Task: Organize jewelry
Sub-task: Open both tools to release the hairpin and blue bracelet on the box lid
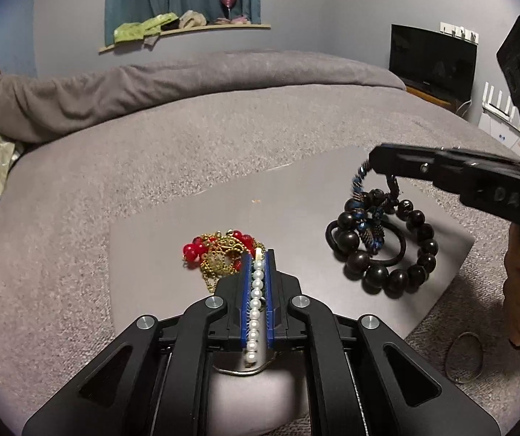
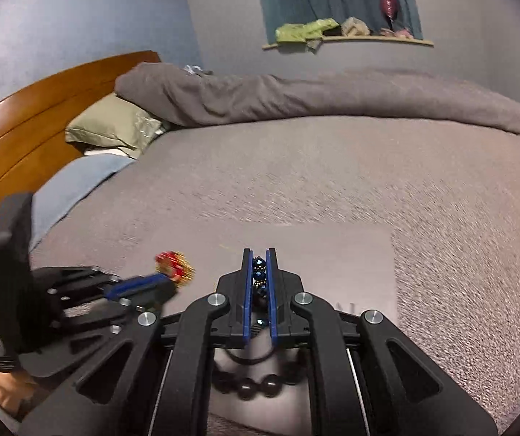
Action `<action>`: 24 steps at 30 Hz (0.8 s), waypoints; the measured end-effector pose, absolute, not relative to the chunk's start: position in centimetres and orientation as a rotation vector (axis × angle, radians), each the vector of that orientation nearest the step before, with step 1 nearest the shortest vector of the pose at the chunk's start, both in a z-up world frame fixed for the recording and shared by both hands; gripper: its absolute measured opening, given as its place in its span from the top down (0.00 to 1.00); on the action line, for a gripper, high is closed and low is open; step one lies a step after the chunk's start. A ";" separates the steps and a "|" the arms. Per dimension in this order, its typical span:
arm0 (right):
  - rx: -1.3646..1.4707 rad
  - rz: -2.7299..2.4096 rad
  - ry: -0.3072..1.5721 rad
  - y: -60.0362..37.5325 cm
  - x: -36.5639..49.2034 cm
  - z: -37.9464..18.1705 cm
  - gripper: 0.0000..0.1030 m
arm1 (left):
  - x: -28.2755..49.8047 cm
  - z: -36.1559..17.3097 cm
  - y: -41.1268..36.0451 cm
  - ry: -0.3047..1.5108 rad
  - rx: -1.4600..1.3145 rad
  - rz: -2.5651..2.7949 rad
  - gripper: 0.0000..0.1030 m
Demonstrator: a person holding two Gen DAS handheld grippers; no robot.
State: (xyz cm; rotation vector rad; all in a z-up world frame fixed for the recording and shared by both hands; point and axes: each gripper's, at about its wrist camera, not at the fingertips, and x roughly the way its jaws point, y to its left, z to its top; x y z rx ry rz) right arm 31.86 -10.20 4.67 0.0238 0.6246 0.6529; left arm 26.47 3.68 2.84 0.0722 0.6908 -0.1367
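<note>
White pearl strand between blue pads

Only readable bit I can spot is some faint handwriting on the side of the right hand-held gripper, looks like "DAS", maybe with something before it. The TV logo is too tiny to make out.

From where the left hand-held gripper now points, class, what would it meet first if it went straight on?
Probably the red and gold bead jewelry, lying on the grey board right past the fingertips of the left hand-held gripper, which grips a pearl strand. Depth is unclear.
</note>
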 end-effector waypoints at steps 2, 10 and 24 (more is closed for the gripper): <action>0.025 0.641 0.633 -10.4 32.1 4.4 0.93 | 26.2 2.9 3.3 0.680 0.078 -0.133 0.82; -0.009 0.635 0.619 -10.9 31.3 4.0 0.62 | 24.6 4.7 2.4 0.609 0.119 -0.135 0.30; -0.006 0.619 0.561 -13.5 28.3 5.5 0.32 | 19.2 7.5 4.2 0.528 0.114 -0.076 0.12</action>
